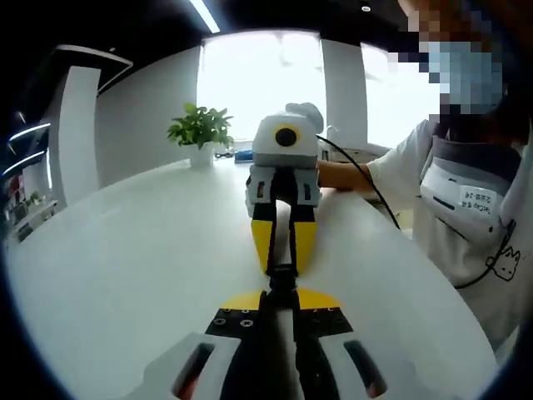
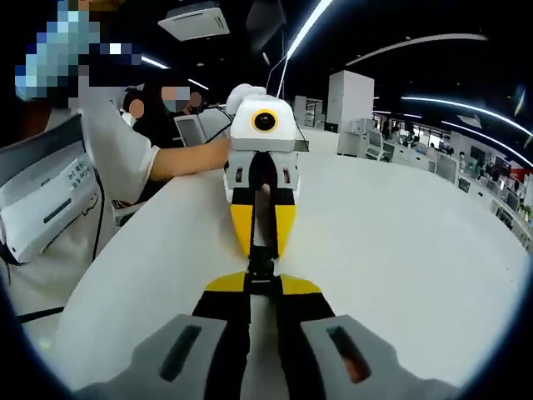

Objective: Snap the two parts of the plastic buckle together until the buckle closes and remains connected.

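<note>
**Two grippers meeting nose to nose over the buckle**

A broad white table (image 1: 125, 250) is spreading under both grippers, and a person in a white shirt (image 1: 466, 208) is standing at its edge, reaching one arm along it behind the right gripper. In the right gripper view the same person's sleeve (image 2: 108, 158) is showing at the left, with other people sitting further back.

The left gripper (image 1: 281, 310) and the right gripper (image 2: 261, 298) are facing each other head on, their yellow-tipped jaws pointing tip to tip. In the left gripper view the right gripper (image 1: 283, 250) is coming in from ahead; in the right gripper view the left gripper (image 2: 261, 242) is doing the same. Each gripper's jaws are lying drawn in close together, pinching one end of the black plastic buckle (image 1: 281, 279), which is sitting in the narrow gap between the two sets of tips, just above the table (image 2: 400, 267). Whether its two parts are already locked is too small to tell in either view; the buckle (image 2: 261, 271) is showing only as a dark strip.

At the table's far edge a small white pot (image 1: 201, 156) is holding a green plant (image 1: 200, 127), standing upright, well apart from the grippers.
</note>
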Available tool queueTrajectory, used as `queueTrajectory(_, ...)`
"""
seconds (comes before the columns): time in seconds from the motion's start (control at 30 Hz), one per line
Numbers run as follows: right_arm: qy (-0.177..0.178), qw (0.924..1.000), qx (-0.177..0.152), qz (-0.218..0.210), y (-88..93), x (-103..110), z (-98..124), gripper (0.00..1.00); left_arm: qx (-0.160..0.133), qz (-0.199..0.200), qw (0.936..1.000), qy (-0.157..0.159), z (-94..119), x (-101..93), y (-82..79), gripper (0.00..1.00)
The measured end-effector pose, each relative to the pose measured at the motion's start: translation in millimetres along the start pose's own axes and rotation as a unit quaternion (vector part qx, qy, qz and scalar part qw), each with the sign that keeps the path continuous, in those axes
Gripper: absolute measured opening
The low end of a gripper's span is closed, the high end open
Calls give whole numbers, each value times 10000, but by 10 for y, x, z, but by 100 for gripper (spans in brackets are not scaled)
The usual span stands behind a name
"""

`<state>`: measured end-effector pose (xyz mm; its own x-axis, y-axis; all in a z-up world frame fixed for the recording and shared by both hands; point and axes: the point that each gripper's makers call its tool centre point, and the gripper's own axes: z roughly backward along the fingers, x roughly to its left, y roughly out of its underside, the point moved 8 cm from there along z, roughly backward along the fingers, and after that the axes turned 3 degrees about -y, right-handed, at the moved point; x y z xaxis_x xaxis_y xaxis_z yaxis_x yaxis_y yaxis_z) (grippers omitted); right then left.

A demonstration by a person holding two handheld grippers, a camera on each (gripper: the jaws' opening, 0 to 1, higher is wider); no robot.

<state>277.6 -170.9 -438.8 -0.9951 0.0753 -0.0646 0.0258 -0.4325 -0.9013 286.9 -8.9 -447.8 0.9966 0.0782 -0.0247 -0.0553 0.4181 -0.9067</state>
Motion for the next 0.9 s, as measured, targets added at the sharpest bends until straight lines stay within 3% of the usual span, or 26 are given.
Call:
queueTrajectory(0.73, 690, 9972, 104, -269, 7, 72, 6, 10, -15, 335, 9958, -856, 16, -50, -14, 10)
queueTrajectory(0.9, 505, 9986, -1, -187, 31, 57, -3, 12, -67, 297, 9959, -851, 24, -49, 0, 12)
